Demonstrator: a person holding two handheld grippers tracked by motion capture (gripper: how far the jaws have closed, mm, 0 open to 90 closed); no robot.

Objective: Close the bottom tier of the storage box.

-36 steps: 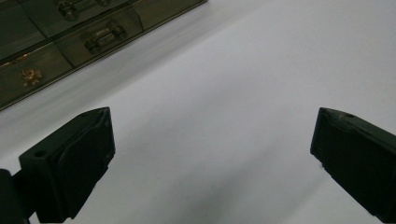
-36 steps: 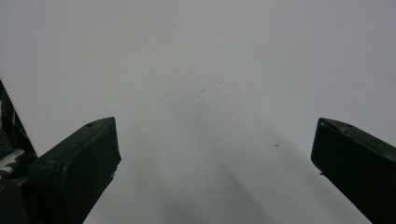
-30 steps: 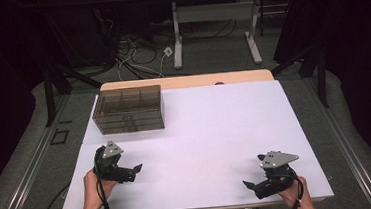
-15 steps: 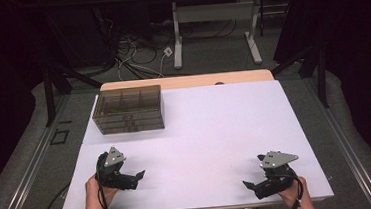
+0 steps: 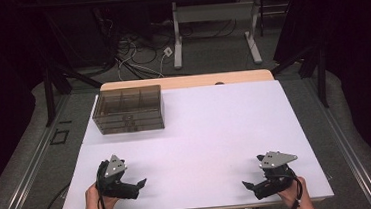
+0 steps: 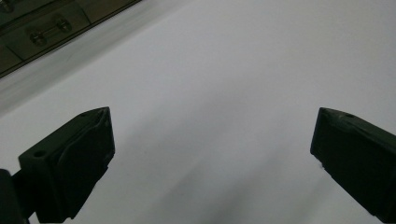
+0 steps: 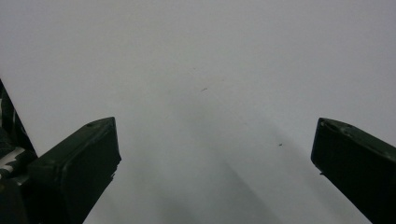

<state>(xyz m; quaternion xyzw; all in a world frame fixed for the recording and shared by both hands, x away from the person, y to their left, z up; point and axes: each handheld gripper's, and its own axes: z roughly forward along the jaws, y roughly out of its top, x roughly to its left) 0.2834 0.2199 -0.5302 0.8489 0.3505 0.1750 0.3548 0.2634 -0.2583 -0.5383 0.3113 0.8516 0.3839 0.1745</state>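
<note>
white tabletop (image 5: pixel 216 132), wooden strip along its far edge. cables (image 5: pixel 139 48) on grey floor beyond. desk legs (image 5: pixel 177 40) behind.

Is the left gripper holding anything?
No, the left gripper has its jaws spread wide with just the bare white table between them.

Lab (black curtains (image 5: pixel 0 74), floor cables (image 5: pixel 134 48)).

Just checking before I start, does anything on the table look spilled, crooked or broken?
Nothing stands out. The smoked drawer box sits upright and square at the table's far left, and both open grippers, left and right, hold nothing.
</note>
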